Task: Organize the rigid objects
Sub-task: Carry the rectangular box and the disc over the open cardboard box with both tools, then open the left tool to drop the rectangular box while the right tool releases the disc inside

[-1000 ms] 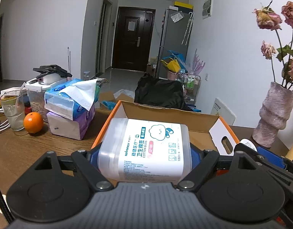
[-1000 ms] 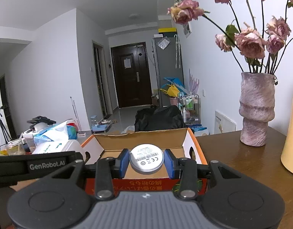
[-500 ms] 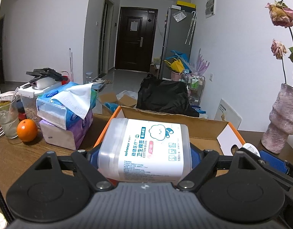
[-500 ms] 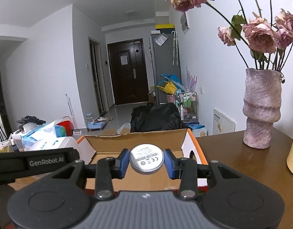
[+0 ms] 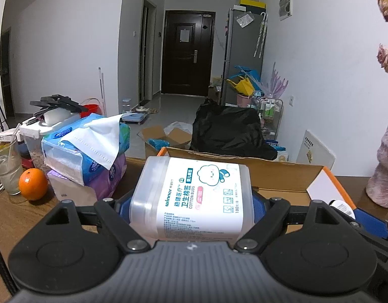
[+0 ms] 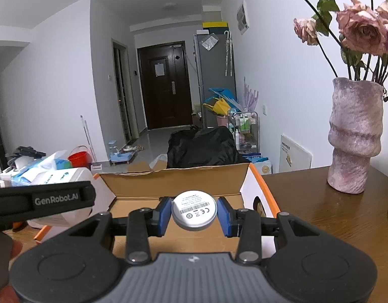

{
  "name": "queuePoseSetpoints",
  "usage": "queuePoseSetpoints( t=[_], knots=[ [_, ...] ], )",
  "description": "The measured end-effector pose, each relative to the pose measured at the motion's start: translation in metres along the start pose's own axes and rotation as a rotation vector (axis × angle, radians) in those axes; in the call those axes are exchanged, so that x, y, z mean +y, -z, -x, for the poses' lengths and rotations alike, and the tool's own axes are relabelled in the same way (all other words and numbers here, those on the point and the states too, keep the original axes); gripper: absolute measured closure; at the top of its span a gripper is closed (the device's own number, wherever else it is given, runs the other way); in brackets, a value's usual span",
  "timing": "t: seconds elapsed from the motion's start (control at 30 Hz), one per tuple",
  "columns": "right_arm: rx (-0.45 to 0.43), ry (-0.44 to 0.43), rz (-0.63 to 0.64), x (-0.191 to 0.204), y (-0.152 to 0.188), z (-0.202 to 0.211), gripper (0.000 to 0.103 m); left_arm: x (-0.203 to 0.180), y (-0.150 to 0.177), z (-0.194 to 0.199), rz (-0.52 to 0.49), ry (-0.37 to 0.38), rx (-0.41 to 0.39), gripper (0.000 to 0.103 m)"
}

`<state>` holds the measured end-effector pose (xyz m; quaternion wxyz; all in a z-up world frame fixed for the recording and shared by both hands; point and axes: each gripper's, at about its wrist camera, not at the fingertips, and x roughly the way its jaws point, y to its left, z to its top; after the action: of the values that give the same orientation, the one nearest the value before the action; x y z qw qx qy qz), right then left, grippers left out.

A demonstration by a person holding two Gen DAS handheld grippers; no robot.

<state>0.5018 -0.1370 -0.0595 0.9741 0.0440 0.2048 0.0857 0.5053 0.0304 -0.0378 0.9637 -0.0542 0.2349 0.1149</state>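
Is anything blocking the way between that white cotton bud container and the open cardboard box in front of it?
Nothing visible does. The cotton bud container sits clamped in the left gripper, right at the near edge of the cardboard box, whose flaps stand open. The box floor that shows looks bare.

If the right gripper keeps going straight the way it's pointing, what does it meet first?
Probably the open cardboard box: the right gripper, shut on the round white tin, points at its inside, likely floor or far wall; depth is unclear.

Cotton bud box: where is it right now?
Left wrist view, centre: the cotton bud box is clamped in the left gripper, in front of the open cardboard box, right of the tissue packs.
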Motion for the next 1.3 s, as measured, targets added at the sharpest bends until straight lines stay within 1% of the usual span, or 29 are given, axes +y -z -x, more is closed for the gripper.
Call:
queuePoseSetpoints(
  t=[0.33,0.5,0.73,0.77,0.8,0.83,0.87,0.9,0.93,0.97,1.0,1.03,1.1,1.13,1.17,1.3],
  knots=[
    [0.021,0.016,-0.01,0.002,0.006,-0.024,0.064,-0.005,0.004,-0.025,-0.03,-0.042,0.011,0.018],
    [0.036,0.023,-0.017,-0.001,0.01,-0.031,0.064,-0.005,0.007,-0.034,-0.044,-0.041,0.025,0.018],
    [0.053,0.041,-0.013,-0.002,0.015,-0.037,0.064,-0.007,0.01,-0.037,-0.066,-0.039,0.044,0.017],
    [0.056,0.044,-0.014,-0.003,0.015,-0.038,0.064,-0.007,0.01,-0.035,-0.069,-0.041,0.041,0.011],
    [0.06,0.044,-0.013,-0.004,0.015,-0.038,0.064,-0.007,0.009,-0.035,-0.067,-0.044,0.038,0.002],
    [0.064,0.045,-0.012,-0.005,0.015,-0.038,0.064,-0.007,0.009,-0.033,-0.063,-0.052,0.031,0.0],
    [0.062,0.053,-0.012,-0.005,0.014,-0.037,0.061,-0.006,0.008,-0.032,-0.062,-0.058,0.024,0.0],
    [0.063,0.062,-0.013,-0.005,0.014,-0.037,0.049,-0.005,0.007,-0.031,-0.06,-0.06,0.021,0.0],
    [0.062,0.068,-0.014,-0.006,0.014,-0.036,0.042,-0.004,0.006,-0.031,-0.054,-0.062,0.024,0.0],
    [0.057,0.076,-0.014,-0.007,0.013,-0.035,0.027,-0.002,0.006,-0.031,-0.045,-0.065,0.029,0.0],
    [0.052,0.084,-0.014,-0.007,0.013,-0.034,0.017,-0.001,0.005,-0.032,-0.036,-0.066,0.035,0.0],
    [0.048,0.089,-0.015,-0.007,0.013,-0.033,0.014,0.001,0.005,-0.032,-0.031,-0.066,0.038,0.0],
    [0.05,0.098,-0.015,-0.008,0.012,-0.033,0.004,0.002,0.004,-0.032,-0.023,-0.069,0.043,0.0],
    [0.052,0.104,-0.017,-0.008,0.013,-0.033,0.001,0.003,0.004,-0.032,-0.02,-0.069,0.042,0.0],
    [0.051,0.109,-0.019,-0.009,0.013,-0.034,0.0,0.004,0.004,-0.032,-0.021,-0.068,0.04,0.0],
    [0.061,0.103,-0.023,-0.011,0.014,-0.036,0.0,0.002,0.005,-0.031,-0.031,-0.072,0.035,0.0]
  ],
)
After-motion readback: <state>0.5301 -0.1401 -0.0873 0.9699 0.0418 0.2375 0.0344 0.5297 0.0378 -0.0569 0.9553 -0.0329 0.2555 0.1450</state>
